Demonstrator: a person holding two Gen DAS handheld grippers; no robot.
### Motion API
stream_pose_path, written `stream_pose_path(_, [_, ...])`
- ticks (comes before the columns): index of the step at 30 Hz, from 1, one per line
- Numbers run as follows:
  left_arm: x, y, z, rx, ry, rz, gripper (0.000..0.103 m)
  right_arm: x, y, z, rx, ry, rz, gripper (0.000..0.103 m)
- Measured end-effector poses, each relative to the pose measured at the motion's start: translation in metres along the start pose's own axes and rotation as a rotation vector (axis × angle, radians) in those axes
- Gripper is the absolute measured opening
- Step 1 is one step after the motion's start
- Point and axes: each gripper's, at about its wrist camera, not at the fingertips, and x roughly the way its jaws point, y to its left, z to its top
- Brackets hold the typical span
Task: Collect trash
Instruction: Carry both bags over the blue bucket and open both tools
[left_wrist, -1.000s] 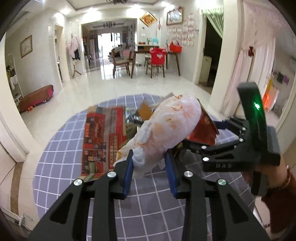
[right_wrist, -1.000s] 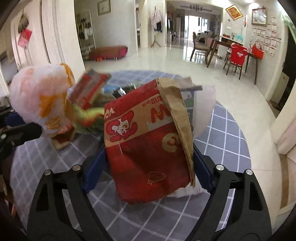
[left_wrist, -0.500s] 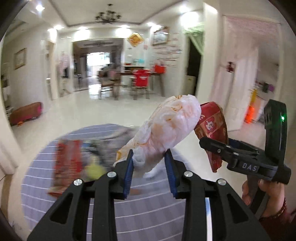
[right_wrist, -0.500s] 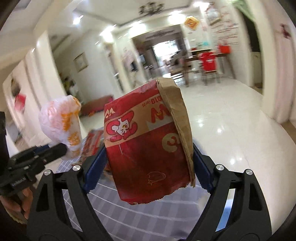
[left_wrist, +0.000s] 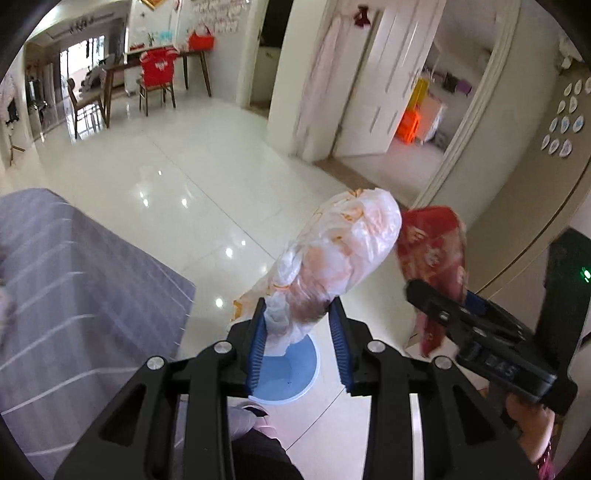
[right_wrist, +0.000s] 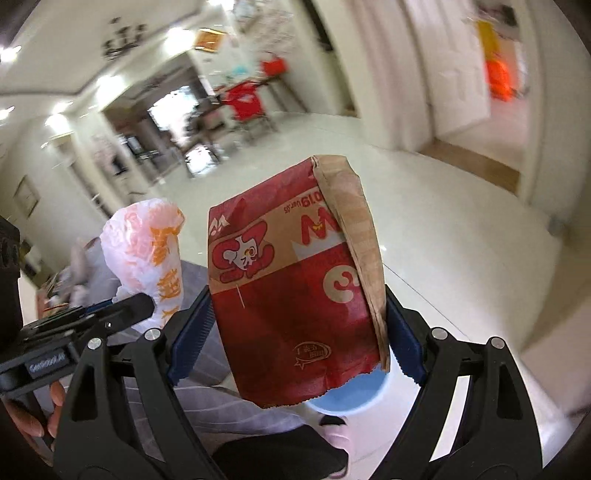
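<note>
Glossy white floor now replaces the checked rug under both grippers, blue bin (left_wrist: 286, 373) directly below; left gripper (left_wrist: 298, 341) pinches the plastic bag (left_wrist: 332, 254), right gripper (right_wrist: 295, 339) clamps the red paper bag (right_wrist: 295, 291).

Two grippers (left_wrist: 299, 341) (right_wrist: 295, 332), two bags (left_wrist: 340, 254) (right_wrist: 295, 295), one bin (left_wrist: 291, 373).

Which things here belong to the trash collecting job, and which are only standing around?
Job: plastic bag in left gripper; paper bag in right gripper; blue bin on the floor below.

Only around: grey rug, red chair, wooden table.
</note>
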Motion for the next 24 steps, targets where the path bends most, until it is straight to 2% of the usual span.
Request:
stream_pose_path(3, [0.037, -0.004, 0.005, -0.022, 0.065, 0.007, 0.047, 0.009, -0.036, -0.004, 0.046, 0.016, -0.030, 0.083])
stream_pose_path(5, [0.055, -0.001, 0.008, -0.041, 0.087, 0.022, 0.071, 0.021, -0.050, -0.004, 0.063, 0.030, -0.038, 0.084])
stream_pose_path(8, [0.072, -0.005, 0.011, -0.062, 0.117, 0.036, 0.072, 0.030, -0.054, -0.006, 0.070, 0.051, -0.040, 0.084])
stream_pose_path(12, [0.070, 0.005, 0.001, -0.062, 0.116, 0.077, 0.072, 0.021, -0.034, -0.036, 0.056, 0.071, -0.024, 0.084])
stream_pose_path(17, [0.048, 0.026, -0.007, -0.076, 0.096, 0.113, 0.072, 0.029, -0.013, -0.043, 0.029, 0.085, 0.014, 0.084])
stream_pose_path(24, [0.022, 0.040, 0.004, -0.095, 0.033, 0.173, 0.074, 0.039, 0.011, -0.047, 0.002, 0.090, 0.046, 0.084])
